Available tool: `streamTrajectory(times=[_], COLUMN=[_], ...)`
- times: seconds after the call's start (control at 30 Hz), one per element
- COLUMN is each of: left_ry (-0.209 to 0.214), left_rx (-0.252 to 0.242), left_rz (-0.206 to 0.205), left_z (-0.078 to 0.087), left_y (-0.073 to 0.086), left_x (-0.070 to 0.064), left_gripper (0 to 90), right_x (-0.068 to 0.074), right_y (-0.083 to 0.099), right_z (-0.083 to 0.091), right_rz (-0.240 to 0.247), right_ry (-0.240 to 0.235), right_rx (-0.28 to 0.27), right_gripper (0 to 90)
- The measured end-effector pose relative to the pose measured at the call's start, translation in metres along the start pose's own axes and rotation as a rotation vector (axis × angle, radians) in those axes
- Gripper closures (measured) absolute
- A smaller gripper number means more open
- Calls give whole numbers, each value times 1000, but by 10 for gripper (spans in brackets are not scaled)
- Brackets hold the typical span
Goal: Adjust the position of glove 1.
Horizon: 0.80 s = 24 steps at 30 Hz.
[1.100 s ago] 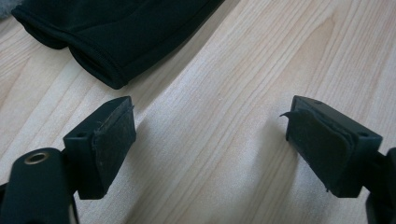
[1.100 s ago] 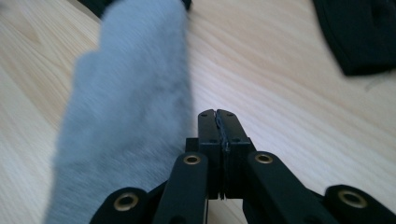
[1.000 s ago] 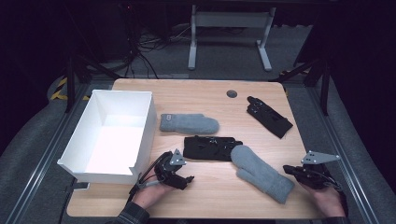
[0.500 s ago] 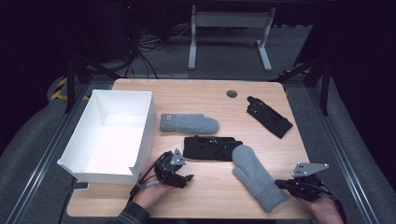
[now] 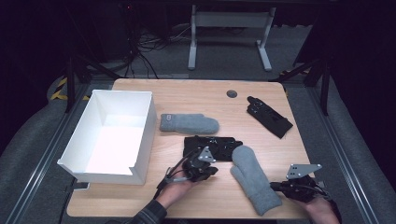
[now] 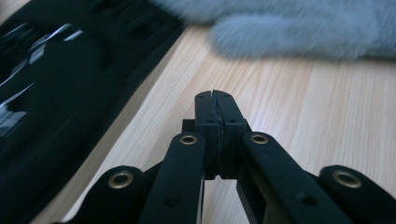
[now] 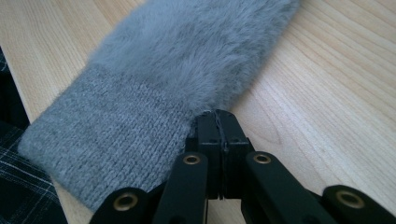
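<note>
Right hand-held gripper (image 5: pixel 280 186) has dragged the near grey mitten (image 5: pixel 254 179) toward the desk's (image 5: pixel 196 93) front edge since the earlier frames — left hand-held gripper (image 5: pixel 212 169) hasn't shifted.

High view: white box (image 5: pixel 140 133) holds nothing; second grey mitten (image 5: pixel 189 123), two black gloves (image 5: pixel 219 145) (image 5: pixel 269 116) all lie on the desk.

Left gripper view: jaws clenched on nothing, above bare wood beside the black glove (image 6: pixel 56 88).

Right gripper view: jaws pressed together at the mitten's (image 7: pixel 154 93) knit cuff edge — whether fabric is pinched, cannot tell.

Judgement: sorting barely started, all four items left.
</note>
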<state>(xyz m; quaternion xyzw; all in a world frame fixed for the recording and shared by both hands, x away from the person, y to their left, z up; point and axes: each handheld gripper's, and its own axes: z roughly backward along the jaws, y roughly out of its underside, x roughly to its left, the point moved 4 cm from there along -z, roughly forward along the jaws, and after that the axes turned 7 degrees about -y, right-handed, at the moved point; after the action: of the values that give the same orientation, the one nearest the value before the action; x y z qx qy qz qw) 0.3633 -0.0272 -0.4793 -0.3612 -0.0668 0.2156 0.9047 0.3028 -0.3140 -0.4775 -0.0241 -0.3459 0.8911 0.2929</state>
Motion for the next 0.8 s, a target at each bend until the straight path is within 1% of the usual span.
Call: streamTrajectory(times=[0.1, 0.13, 0.2, 0.23, 0.3, 0.33, 0.37, 0.4, 0.47, 0.5, 0.53, 0.57, 0.6, 0.8], left_ry=[32, 44, 57, 63, 52, 50, 52, 54, 51, 51, 51, 51, 50, 52], left_rx=[-6, -4, 12, 2, 7, 4, 5, -3, -9, -9, -14, -14, -14, -20], left_rz=[-8, -12, -15, -6, -22, -23, -9, -16, -14, -6, -7, -7, -5, 4], left_z=[-20, -28, -37, -40, -41, -41, -40, -41, -40, -40, -39, -39, -39, -38], left_y=[-15, -18, -20, -22, -26, -27, -28, -30, -31, -31, -32, -32, -32, -31], left_x=[-8, -10, -13, -13, -12, -12, -11, -10, -10, -10, -9, -9, -8, -5], left_gripper=[898, 898, 898, 898, 897, 897, 897, 897, 897, 897, 897, 897, 897, 897], right_x=[1, 2, 3, 4, 6, 6, 7, 9, 10, 11, 14, 14, 17, 25], right_y=[-1, -1, -3, -4, -5, -6, -7, -8, -9, -10, -14, -14, -18, -30], right_z=[-1, -1, -3, -4, -5, -6, -6, -7, -9, -10, -13, -13, -17, -29], right_rz=[4, 6, 16, 17, 20, 28, 30, 35, 40, 48, 58, 58, 72, 104], right_ry=[-5, -8, -18, -23, -31, -38, -44, -49, -54, -59, -77, -77, -93, -139], right_rx=[-2, -2, 0, -1, 0, -4, -4, -4, -5, -5, -6, -6, -4, 0], right_gripper=[900, 900, 900, 900, 900, 900, 900, 900, 900, 900, 900, 900, 900, 900])
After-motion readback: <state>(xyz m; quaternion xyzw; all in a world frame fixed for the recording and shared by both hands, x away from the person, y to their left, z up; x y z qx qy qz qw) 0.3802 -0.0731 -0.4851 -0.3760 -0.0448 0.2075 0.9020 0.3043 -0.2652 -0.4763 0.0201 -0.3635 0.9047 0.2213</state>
